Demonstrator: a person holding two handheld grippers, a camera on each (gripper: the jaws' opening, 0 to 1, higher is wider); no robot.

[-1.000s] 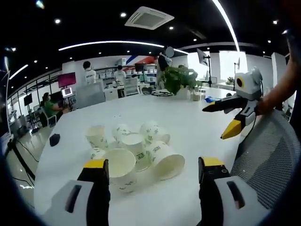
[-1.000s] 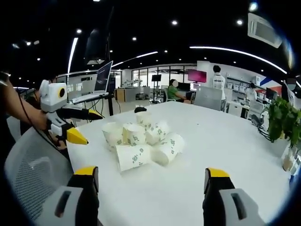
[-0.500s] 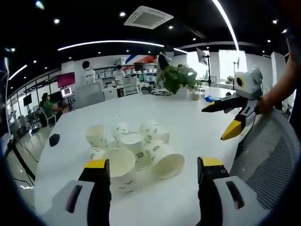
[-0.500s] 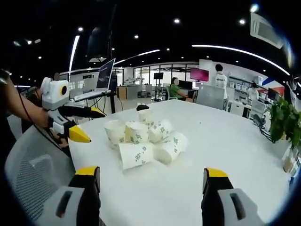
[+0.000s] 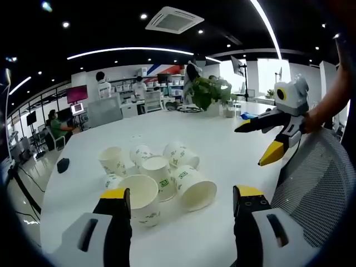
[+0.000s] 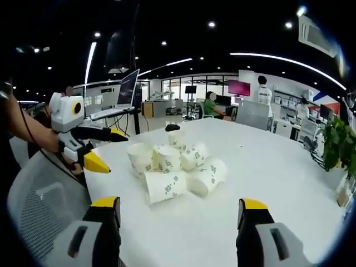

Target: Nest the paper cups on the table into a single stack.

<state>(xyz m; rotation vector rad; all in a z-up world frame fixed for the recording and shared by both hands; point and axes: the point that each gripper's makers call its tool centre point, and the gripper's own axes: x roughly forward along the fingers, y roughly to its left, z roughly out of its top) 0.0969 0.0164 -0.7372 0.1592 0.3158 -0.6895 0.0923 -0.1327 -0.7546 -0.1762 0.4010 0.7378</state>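
— Where are the paper cups (image 5: 158, 181)?
— Bunched in a loose cluster on the white counter (image 5: 233, 150), some upright, some tipped on their sides. None nested that I can see.
— And the tongs?
— The left tongs (image 5: 178, 200) hang just near of the cluster, jaws apart, holding nothing. The right tongs (image 6: 175, 207) sit at the counter's other side, jaws apart too, empty.
— Anything else there?
— A mesh chair back (image 5: 317, 183), and a potted plant (image 5: 210, 93) at the far end.
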